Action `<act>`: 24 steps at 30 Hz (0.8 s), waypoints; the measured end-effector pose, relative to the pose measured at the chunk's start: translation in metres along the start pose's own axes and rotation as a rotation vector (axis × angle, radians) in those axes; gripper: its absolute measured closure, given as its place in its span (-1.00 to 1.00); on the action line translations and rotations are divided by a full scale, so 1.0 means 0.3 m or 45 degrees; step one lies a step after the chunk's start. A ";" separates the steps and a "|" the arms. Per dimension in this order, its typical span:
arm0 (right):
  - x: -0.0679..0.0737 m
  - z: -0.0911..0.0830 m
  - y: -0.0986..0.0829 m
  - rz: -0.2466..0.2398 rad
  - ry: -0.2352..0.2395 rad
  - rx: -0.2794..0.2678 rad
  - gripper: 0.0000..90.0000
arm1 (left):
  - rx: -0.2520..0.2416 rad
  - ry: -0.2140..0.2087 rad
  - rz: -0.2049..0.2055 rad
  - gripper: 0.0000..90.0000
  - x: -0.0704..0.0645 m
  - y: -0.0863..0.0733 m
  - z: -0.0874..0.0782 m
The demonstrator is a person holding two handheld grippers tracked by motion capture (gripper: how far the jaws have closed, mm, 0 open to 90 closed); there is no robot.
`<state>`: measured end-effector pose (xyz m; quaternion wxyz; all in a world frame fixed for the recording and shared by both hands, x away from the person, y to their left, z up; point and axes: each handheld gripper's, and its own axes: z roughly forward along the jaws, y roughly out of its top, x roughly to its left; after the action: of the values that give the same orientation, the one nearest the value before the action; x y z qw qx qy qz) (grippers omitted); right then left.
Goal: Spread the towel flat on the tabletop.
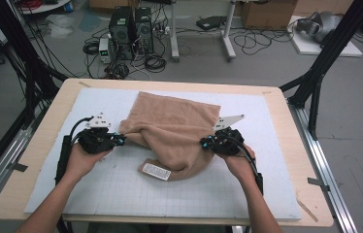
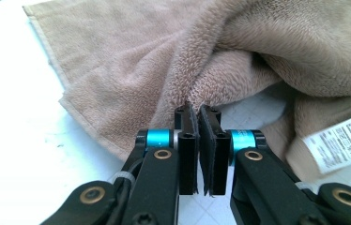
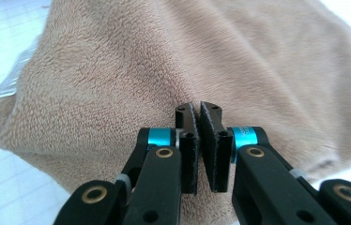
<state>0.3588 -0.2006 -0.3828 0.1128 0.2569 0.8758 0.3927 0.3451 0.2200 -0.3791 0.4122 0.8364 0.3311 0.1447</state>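
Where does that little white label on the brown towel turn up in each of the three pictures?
High view: the white label lies at the towel's near edge, bottom centre, on the mat.
Left gripper view: label at the right edge, right of the left claw.
Right gripper view: a pale blurred patch at the towel's left edge, possibly the label.
Shared landmark: the towel.

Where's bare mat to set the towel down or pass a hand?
Free: the white mat strip between the towel and the near table edge, plus the mat's far-left and far-right margins. Crowded: mid-table, where the left gripper and right gripper pinch the towel.
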 end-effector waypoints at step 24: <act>-0.117 0.045 -0.010 0.160 -0.056 0.022 0.54 | 0.001 0.086 -0.148 0.54 0.105 0.001 0.041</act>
<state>0.3926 -0.2128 -0.3941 0.1050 0.3208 0.8587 0.3857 0.3749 0.2338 -0.3875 0.4083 0.8104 0.3929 0.1487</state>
